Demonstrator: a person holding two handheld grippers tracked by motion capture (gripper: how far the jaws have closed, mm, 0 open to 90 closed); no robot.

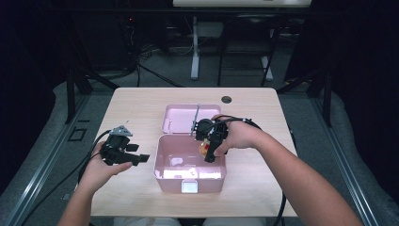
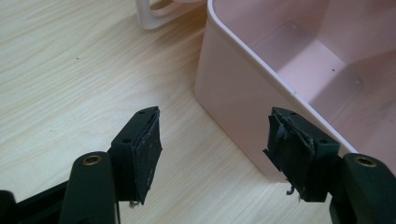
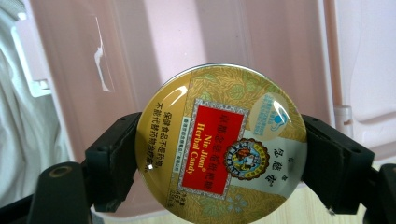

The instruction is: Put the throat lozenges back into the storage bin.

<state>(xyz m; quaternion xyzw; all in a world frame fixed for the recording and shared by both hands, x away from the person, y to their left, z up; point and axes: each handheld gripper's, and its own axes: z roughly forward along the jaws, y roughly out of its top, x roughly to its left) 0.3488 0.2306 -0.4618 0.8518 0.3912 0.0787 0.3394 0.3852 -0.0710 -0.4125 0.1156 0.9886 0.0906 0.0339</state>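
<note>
Right hand-held gripper (image 3: pixel 219 154): jaws clamped on opposite edges of a round gold-coloured metal candy tin (image 3: pixel 220 143) with a red label panel reading "Nin Jiom Herbal Candy". Tin is gripped across its width, lid face toward the gripper's camera. In the high view the right hand-held gripper (image 1: pixel 210 153) points down into the open pink plastic storage box (image 1: pixel 163 172), with the tin (image 1: pixel 203 149) over the box's right half, below rim level as far as I can tell; can't tell whether it touches the box floor. Right hand (image 1: pixel 237 135) is just above the box's right rear corner.

The box has a white latch (image 1: pixel 189 186) on its front wall. Its pink hinged lid (image 1: pixel 176 119) lies flat open behind the box.

Left hand-held gripper (image 2: pixel 215 149): jaws spread wide, nothing between them. Its view shows the right jaw just beside the box's outer wall (image 2: pixel 233 93), left jaw over bare wood. In the high view the left hand-held gripper (image 1: pixel 141 159) sits just left of the box, tips aimed at the box's left wall, held in the left hand (image 1: pixel 101 167).

Box stands near the middle of the light wood worktop (image 1: pixel 136 101), slightly toward the person's edge.
</note>
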